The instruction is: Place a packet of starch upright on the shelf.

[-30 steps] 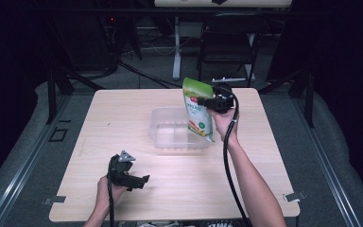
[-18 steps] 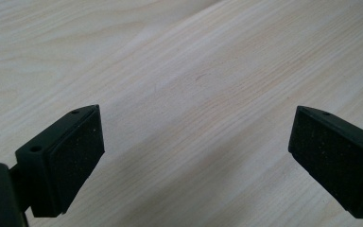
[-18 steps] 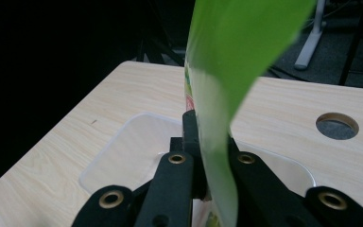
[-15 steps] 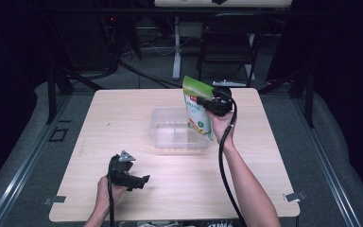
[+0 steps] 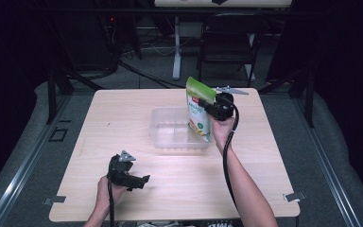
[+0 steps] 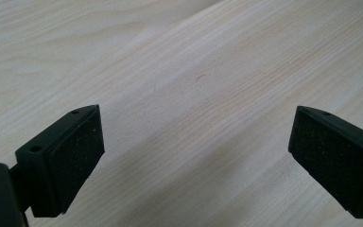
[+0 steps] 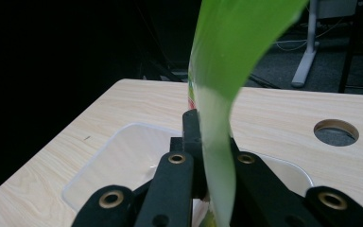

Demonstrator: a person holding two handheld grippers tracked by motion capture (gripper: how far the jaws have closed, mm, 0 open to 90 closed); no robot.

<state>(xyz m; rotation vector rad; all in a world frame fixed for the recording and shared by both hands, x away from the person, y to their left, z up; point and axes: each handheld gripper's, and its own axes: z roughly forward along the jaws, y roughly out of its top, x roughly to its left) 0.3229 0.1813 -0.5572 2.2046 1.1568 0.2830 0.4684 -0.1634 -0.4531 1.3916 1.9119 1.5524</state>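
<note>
Your light wooden table [image 5: 123, 118] carries a clear plastic tray [image 5: 170, 130], which lies just below and beside your right gripper's fingers [image 7: 189, 142]. Bare wood grain lies between your left gripper's fingers [image 6: 71, 156].

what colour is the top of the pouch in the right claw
Bright green top on the pouch, white lower down; clearest in the high view.

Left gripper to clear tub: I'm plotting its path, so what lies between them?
Bare wooden table; the high view shows nothing between the left gripper and the clear tub.

Pouch [image 5: 199, 109] slightly nearer the person.
</note>
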